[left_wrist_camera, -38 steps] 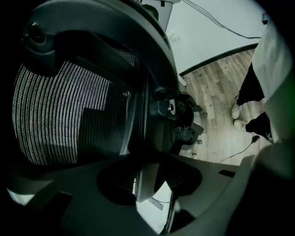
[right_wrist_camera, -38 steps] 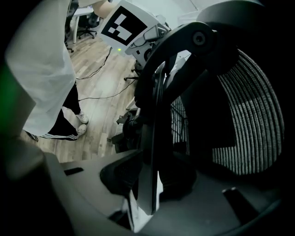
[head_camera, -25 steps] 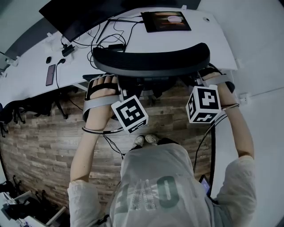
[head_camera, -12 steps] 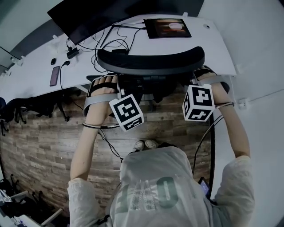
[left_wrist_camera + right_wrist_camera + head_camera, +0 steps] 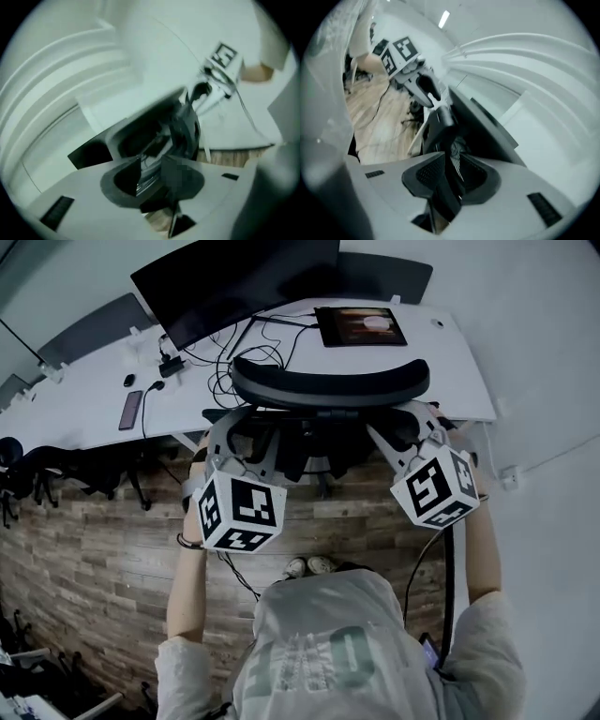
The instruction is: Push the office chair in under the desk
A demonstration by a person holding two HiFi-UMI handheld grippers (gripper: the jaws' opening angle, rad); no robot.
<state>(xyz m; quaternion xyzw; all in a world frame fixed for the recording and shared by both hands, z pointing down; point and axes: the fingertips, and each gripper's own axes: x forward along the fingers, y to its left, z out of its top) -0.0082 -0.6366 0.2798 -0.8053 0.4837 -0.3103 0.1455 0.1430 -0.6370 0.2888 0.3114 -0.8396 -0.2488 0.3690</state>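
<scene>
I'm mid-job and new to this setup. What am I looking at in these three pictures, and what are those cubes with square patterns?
There is no robot arm here. A person holds a two-jaw gripper in each hand, and the patterned cubes are parts of those grippers. The head view comes from a camera on the person's head, looking steeply down. The other two views ride on the grippers and look along their jaws. The left gripper and the right gripper each have a dark part of the office chair between their jaws, though the left view is blurred. The chair's back is at the edge of the white desk. On the desk are a monitor, a tablet, a phone and loose cables.
</scene>
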